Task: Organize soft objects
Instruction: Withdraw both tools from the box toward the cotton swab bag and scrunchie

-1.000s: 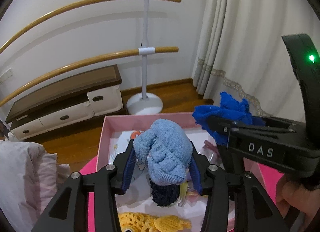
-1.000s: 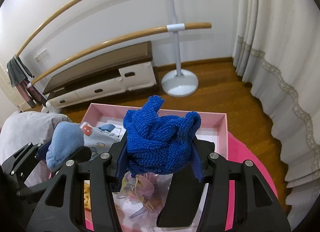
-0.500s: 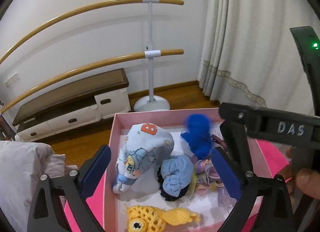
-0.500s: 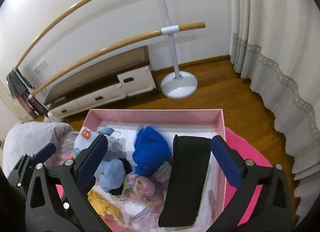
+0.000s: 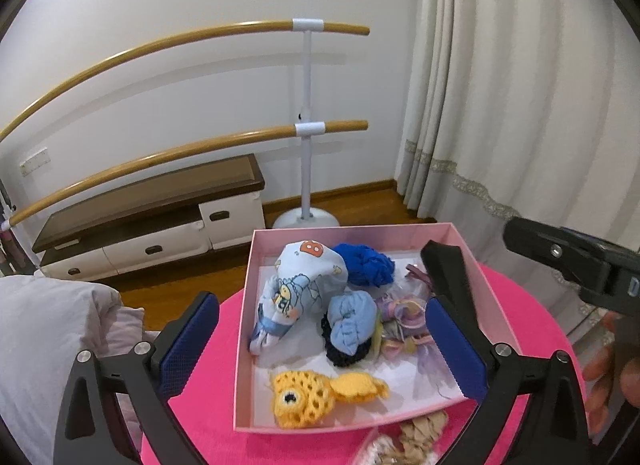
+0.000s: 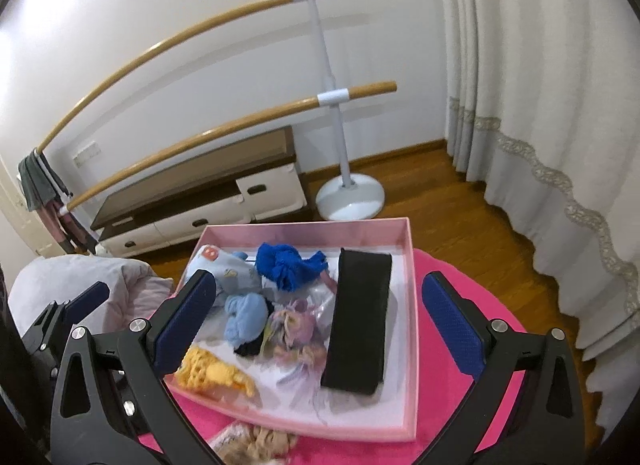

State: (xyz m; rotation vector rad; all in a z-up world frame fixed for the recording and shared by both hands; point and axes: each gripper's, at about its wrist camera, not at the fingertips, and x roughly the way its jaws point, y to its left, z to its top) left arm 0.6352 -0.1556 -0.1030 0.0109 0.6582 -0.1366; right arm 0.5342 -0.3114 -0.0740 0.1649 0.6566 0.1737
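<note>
1. The left gripper (image 5: 322, 339) hangs above the near end of the pink box (image 5: 245, 305) with its jaws spread wide and nothing between the blue pads. The right gripper (image 6: 316, 325) is the same: jaws fully apart and empty over the box. Both have just been opening, and the bundles they carried a second ago now lie inside.

2. I'd say the step in hand is the release and pull-back after a drop, done with both hands at once.

3. The light blue rolled cloth (image 5: 352, 323) sits near the box's centre, resting on something dark. The royal-blue knit (image 6: 290, 263) lies towards twelve o'clock from it, by the far wall. It looks loose and crumpled rather than folded.

4. Around them are a printed baby garment (image 5: 298, 283) at about ten o'clock of the centre, a yellow crochet toy (image 5: 316, 395) at six, a pastel tangle (image 6: 294, 329) at three, and a black case (image 6: 360, 317) standing along the right-hand wall.

5. Next, I'd expect a reach for what is still outside. A bag of tan pieces (image 6: 256, 443) lies on the pink table (image 6: 460, 285) just at the box's near edge, at six o'clock. That calls for bringing one gripper low and closing gently, since the bag looks slippery.
</note>
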